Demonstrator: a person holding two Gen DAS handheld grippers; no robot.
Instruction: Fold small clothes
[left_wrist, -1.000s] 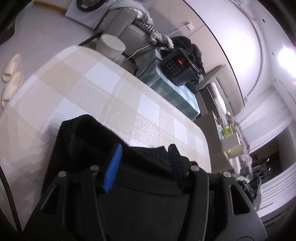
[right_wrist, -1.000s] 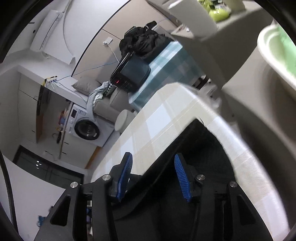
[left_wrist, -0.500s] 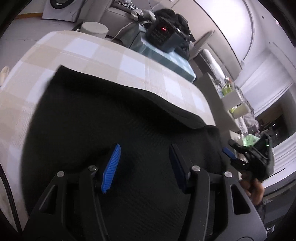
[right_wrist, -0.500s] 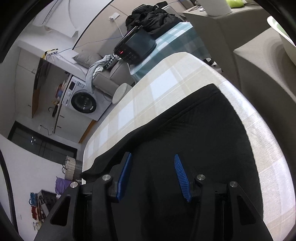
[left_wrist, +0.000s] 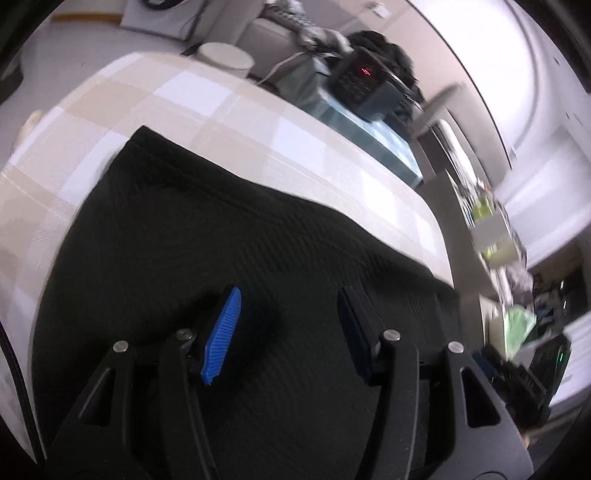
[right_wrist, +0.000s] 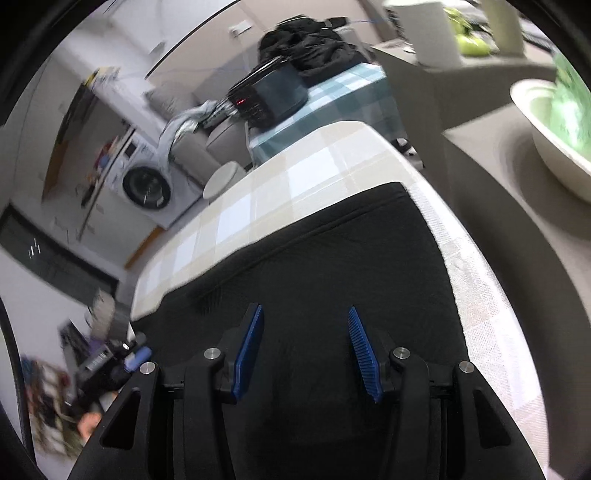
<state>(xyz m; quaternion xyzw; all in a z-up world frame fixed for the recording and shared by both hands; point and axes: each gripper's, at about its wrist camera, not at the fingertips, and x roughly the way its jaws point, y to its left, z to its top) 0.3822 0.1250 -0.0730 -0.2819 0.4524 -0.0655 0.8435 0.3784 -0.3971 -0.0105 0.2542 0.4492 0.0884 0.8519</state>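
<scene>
A black textured garment (left_wrist: 207, 236) lies spread flat on the checked tablecloth (left_wrist: 192, 96). It also shows in the right wrist view (right_wrist: 351, 258). My left gripper (left_wrist: 288, 314) is open and empty, hovering over the garment's near part. My right gripper (right_wrist: 304, 339) is open and empty above the garment's right part. The other gripper shows at the far right of the left wrist view (left_wrist: 517, 380) and at the lower left of the right wrist view (right_wrist: 110, 362).
Beyond the table stand a round white stool (left_wrist: 225, 59) and a side table with a teal checked cloth (right_wrist: 332, 96) carrying a black device and dark clothes. A washing machine (right_wrist: 147, 184) is at the back. A pale bowl (right_wrist: 554, 140) sits on a grey counter at right.
A second ago the garment was bunched up at the grippers. It now lies spread flat on the table. Both grippers stand open above it and are moving; the views are blurred.
</scene>
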